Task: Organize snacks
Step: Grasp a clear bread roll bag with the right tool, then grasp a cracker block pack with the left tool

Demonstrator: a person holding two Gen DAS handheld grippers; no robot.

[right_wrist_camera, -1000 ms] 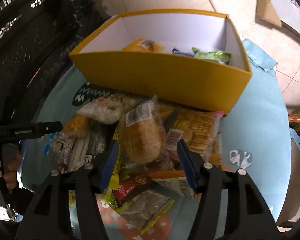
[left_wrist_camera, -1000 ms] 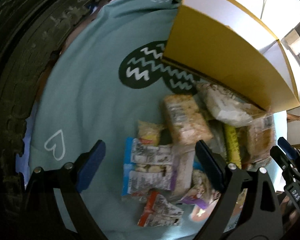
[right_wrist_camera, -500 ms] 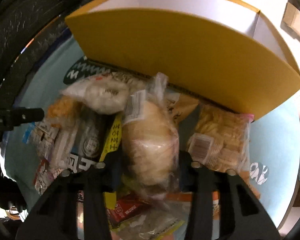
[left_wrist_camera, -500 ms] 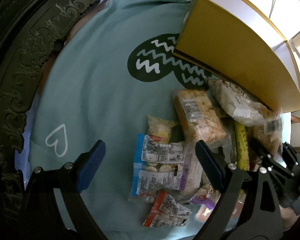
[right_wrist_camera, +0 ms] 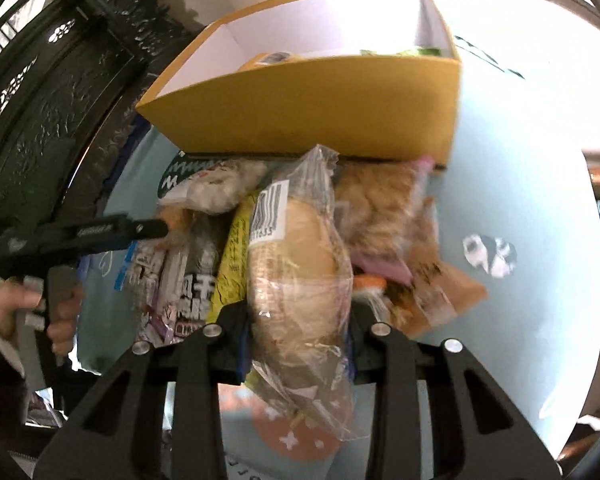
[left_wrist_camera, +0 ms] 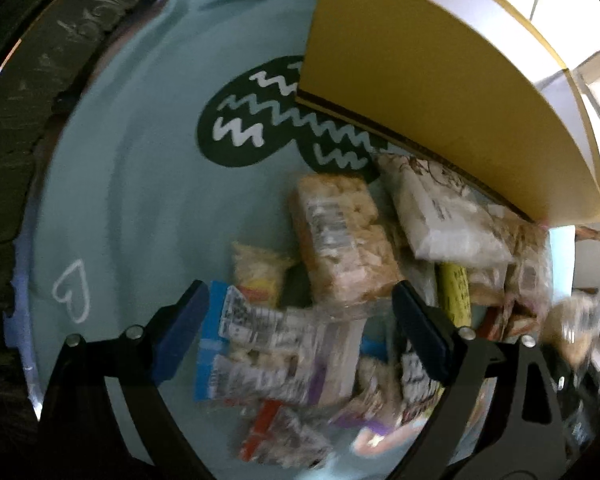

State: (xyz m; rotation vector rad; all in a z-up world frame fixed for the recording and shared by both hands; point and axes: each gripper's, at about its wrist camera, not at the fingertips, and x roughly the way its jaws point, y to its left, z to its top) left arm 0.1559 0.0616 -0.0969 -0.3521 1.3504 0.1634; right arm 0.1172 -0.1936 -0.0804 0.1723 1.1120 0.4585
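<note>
Holding a clear-wrapped bread roll (right_wrist_camera: 296, 280) clamped in my right tool (right_wrist_camera: 298, 330), I have it above the snack pile, short of the yellow box (right_wrist_camera: 308, 108) on the tabletop (right_wrist_camera: 520, 184). Lift should clear the near wall before release, I judge; wrapper is slippery. Left tool (left_wrist_camera: 300, 320) hangs wide, gripping nothing, over a blue-edged packet (left_wrist_camera: 260, 344).

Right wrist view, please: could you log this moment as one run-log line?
right gripper: shut on bagged bread roll | left gripper: open above snack pile | yellow box: holds some snacks
</note>
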